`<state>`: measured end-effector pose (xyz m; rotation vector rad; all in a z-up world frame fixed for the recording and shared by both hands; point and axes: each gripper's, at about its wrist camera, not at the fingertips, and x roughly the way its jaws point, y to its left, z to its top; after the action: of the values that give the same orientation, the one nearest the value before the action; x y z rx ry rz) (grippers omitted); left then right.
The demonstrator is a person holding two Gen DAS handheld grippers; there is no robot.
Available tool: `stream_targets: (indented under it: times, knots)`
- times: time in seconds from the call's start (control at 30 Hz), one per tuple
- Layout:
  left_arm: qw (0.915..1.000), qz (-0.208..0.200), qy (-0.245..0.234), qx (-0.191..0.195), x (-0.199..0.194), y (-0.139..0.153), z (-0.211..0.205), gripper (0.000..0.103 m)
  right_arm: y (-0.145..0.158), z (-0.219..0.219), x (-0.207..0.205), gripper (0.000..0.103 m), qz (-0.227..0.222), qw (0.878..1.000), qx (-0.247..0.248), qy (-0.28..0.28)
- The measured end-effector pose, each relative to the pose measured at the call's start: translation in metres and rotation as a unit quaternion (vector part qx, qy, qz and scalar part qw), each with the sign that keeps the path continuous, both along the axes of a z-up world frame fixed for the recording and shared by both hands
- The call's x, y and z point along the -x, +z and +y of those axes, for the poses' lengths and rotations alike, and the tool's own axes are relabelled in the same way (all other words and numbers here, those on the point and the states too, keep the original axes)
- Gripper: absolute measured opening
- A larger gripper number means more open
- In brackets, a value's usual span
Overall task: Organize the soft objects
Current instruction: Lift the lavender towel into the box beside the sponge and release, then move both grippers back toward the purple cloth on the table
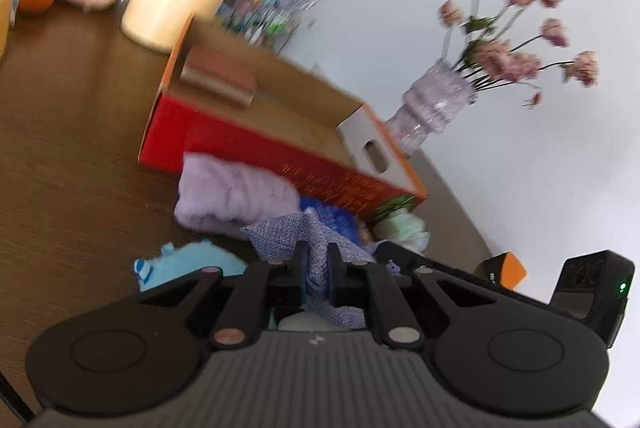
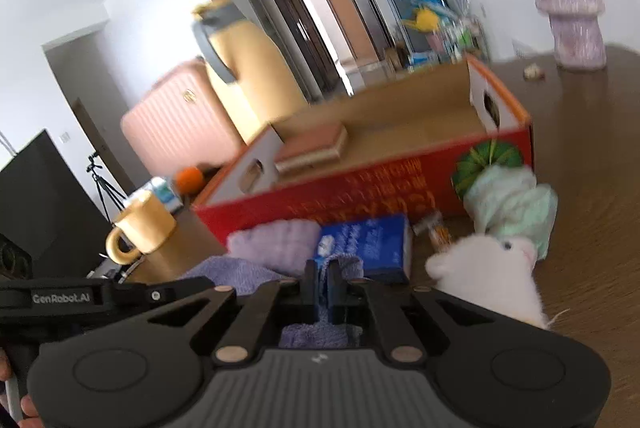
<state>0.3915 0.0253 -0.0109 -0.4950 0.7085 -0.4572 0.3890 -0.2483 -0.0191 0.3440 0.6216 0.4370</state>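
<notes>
Here both pairs of fingers are pinched shut on the same blue-grey cloth [image 1: 280,232]: the left gripper [image 1: 317,260] holds one bunched edge, the right gripper [image 2: 321,278] another, so the cloth spans sideways between them, low over the bench [image 1: 80,155]. The open red box [image 2: 400,167] lies straight ahead of both fingertips, just beyond the lilac towel [image 1: 236,193]. Neither hand looks nearer; carrying the cloth forward would probably need both moving together.

Left gripper [image 1: 317,258] and right gripper [image 2: 321,278] both clamped on cloth.
</notes>
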Motion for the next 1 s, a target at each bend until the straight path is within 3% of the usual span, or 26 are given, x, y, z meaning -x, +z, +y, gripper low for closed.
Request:
stream_targets:
  times: [0.13,0.27,0.37,0.47,0.57,0.67,0.73,0.8,0.93,1.0]
  knots:
    - [0.9977,-0.068,0.001,0.002,0.018,0.032,0.003,0.01,0.047,0.009,0.022,0.004,-0.084,0.996,0.029,0.001]
    - [0.9957,-0.091,0.009,-0.014,-0.015,0.066,0.004,0.01,0.087,0.021,-0.008,0.004,-0.127,0.99,0.063,0.006]
    - [0.9955,-0.084,0.024,-0.036,-0.064,0.077,0.004,0.01,0.099,0.033,-0.063,0.004,-0.116,0.99,0.078,0.007]
    - [0.9899,-0.087,0.059,-0.095,-0.113,0.074,-0.001,0.01,0.09,0.054,-0.122,0.004,-0.105,0.989,0.101,0.012]
    - [0.9787,-0.07,0.078,-0.177,-0.153,0.058,-0.01,0.012,0.062,0.079,-0.178,0.004,-0.063,0.99,0.125,0.022]
    - [0.9573,-0.054,0.079,-0.273,-0.172,0.037,-0.021,0.022,0.034,0.099,-0.216,0.011,-0.009,0.988,0.15,0.025]
    - [0.954,-0.056,0.076,-0.285,-0.171,0.032,-0.021,0.028,0.023,0.107,-0.228,0.022,0.02,0.987,0.158,0.033]
    - [0.9576,-0.063,0.069,-0.272,-0.166,0.034,-0.018,0.032,0.021,0.111,-0.228,0.034,0.028,0.986,0.159,0.041]
    - [0.9538,-0.072,0.089,-0.278,-0.151,0.05,-0.008,0.038,0.044,0.096,-0.211,0.035,0.014,0.987,0.157,0.028]
    - [0.9544,-0.08,0.092,-0.272,-0.138,0.064,-0.004,0.046,0.063,0.082,-0.195,0.038,0.004,0.988,0.152,0.025]
